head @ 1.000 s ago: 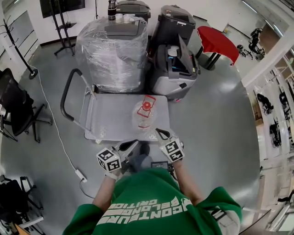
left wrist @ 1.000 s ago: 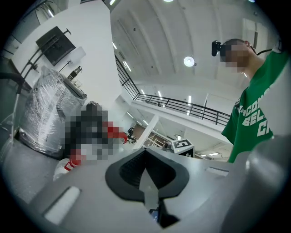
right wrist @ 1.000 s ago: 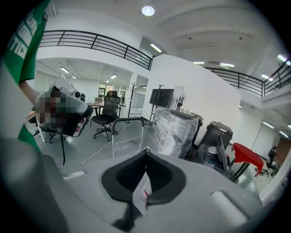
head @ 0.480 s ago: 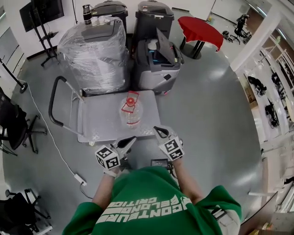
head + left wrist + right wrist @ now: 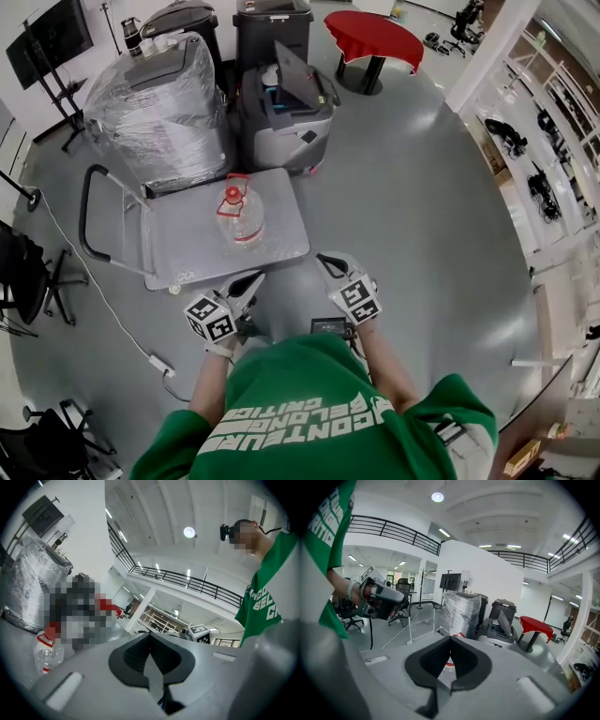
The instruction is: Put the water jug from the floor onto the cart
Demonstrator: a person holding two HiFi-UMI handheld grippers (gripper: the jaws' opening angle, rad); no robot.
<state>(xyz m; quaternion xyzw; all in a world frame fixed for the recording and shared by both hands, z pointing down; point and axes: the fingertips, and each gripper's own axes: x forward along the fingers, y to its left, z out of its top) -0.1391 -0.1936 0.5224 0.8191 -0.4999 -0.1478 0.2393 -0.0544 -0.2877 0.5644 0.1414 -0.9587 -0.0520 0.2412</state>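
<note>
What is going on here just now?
A person in a green shirt holds tongs in each hand. The water jug stands upright on the grey cart. The left tongs and the right tongs are both shut and empty, held near the person's body, short of the cart.

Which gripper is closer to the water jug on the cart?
Left. The left gripper is at the near edge of the cart, almost in line with the water jug. The right gripper is off the cart's near right corner, farther from it.
</note>
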